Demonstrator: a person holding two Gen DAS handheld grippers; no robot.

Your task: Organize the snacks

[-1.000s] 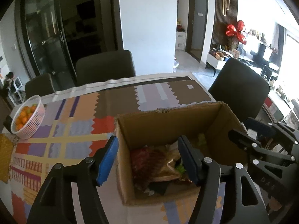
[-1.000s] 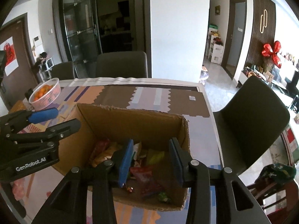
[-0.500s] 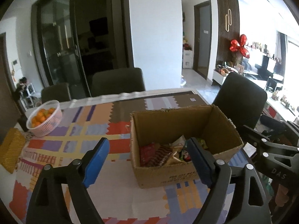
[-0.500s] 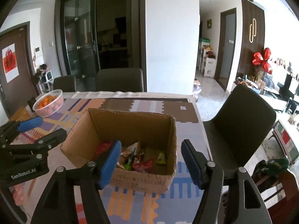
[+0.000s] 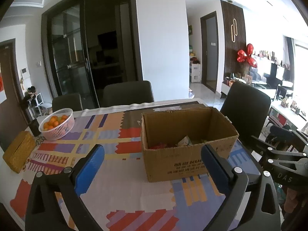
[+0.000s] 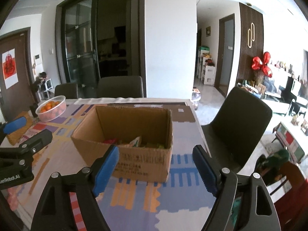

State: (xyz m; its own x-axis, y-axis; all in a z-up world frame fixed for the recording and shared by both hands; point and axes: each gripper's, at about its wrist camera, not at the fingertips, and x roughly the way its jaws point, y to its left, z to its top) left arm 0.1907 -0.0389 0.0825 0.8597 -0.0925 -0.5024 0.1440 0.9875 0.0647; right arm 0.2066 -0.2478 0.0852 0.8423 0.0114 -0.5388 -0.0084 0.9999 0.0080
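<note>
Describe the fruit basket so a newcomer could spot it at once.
Start at the dining table with the patchwork cloth. Beyond the cardboard box, near the far left corner, stands a white lattice basket. It alone holds oranges, unlike the flat golden box beside it.

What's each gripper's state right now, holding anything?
Left gripper: open, empty, short of the box.
Right gripper: open, empty, also short of the box.
</note>
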